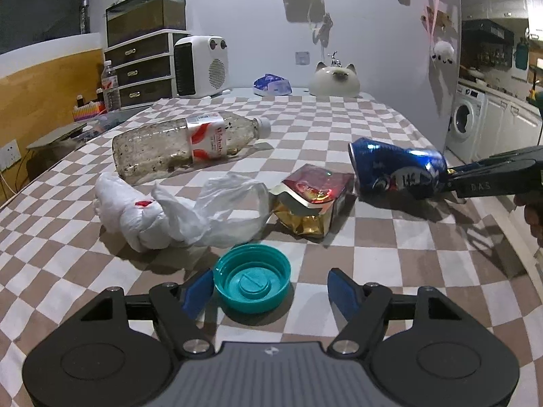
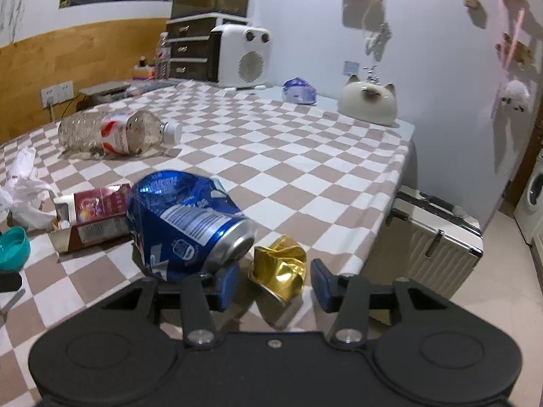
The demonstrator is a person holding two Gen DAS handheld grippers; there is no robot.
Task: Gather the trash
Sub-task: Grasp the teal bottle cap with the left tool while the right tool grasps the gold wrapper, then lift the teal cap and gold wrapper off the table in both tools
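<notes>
While left gripper (image 1: 270,290) gapes beside teal plastic cap (image 1: 251,277), wide-open right gripper (image 2: 273,280) should centre around crumpled gold foil wrapper (image 2: 280,269).

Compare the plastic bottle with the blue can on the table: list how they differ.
The plastic bottle is clear, grimy inside, and keeps its full shape; the blue can is opaque metal, badly dented. The bottle wears a white cap; the can's top is open. The bottle lies farther back on the checkered cloth, clear of the grippers; the can lies at the right gripper. Both lie on their sides.
</notes>
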